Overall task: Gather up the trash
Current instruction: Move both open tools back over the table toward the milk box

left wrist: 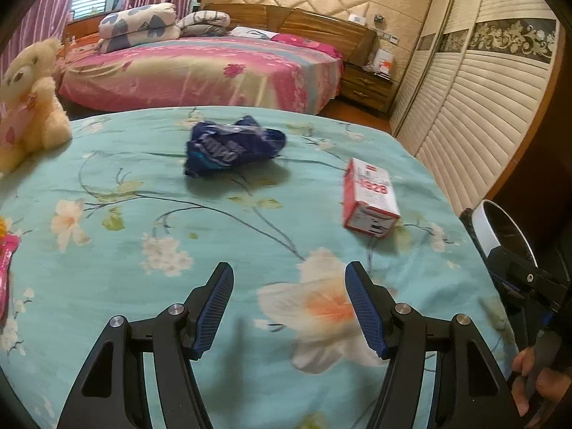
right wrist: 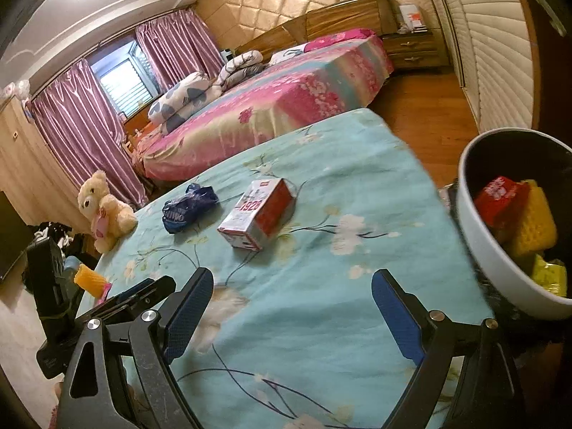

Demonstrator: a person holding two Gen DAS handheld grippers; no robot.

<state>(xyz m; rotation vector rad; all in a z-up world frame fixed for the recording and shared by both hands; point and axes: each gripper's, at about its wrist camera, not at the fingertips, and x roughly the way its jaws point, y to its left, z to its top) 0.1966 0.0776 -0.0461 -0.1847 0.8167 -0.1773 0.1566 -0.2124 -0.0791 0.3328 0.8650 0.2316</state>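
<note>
Around: a teddy bear sits at the far left edge of the flowered bedspread; a pink bed lies beyond.
Trash: a crumpled blue wrapper and a red-and-white box lie apart on the bedspread.
Left gripper: released, empty, well short of both.
Right gripper: released, empty; the box lies ahead.
Bin: off the right edge, holding red and yellow packets.

Black gripper, blue ribbed pads
</note>
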